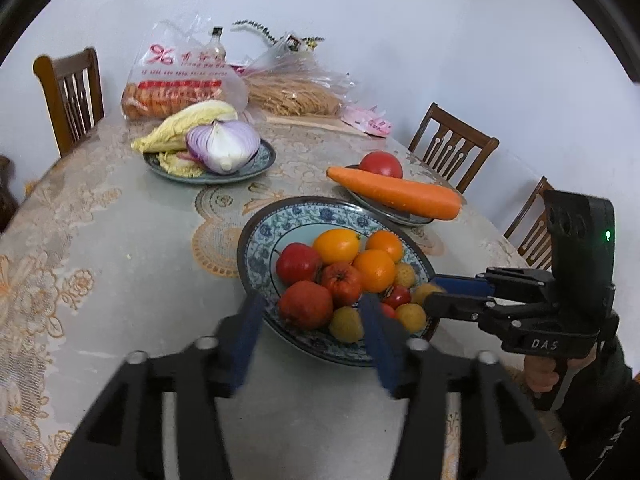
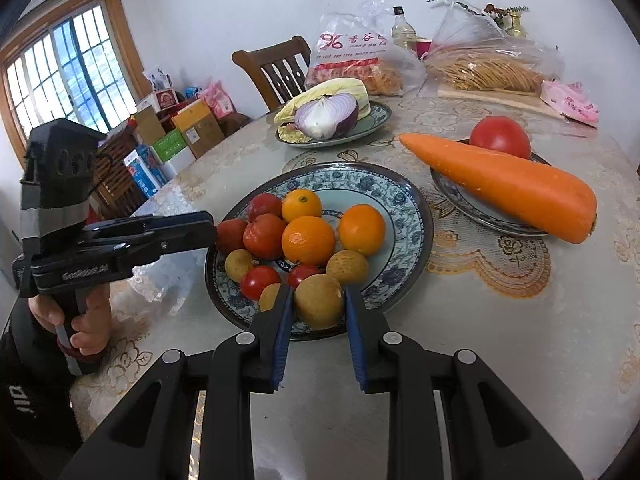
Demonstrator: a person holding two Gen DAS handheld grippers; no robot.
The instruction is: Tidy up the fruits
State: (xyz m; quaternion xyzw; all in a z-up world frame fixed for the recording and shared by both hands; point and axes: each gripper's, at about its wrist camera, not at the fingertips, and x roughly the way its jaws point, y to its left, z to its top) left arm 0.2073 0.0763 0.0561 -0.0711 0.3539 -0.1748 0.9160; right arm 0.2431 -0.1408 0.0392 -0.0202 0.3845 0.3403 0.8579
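Right gripper (image 2: 316,306) pinches a tan longan (image 2: 319,300) low-center; light, thin brittle shell, so squeeze its middle gently. Left gripper (image 1: 312,312) is spread, empty.

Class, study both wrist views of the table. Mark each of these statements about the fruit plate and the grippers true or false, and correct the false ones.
1. The right gripper is shut on a tan round fruit. True.
2. The carrot lies in the fruit plate. False: it lies on a separate plate beside a tomato.
3. The left gripper is open. True.
4. The halved onion lies on bare tablecloth. False: it lies on a plate with cabbage.
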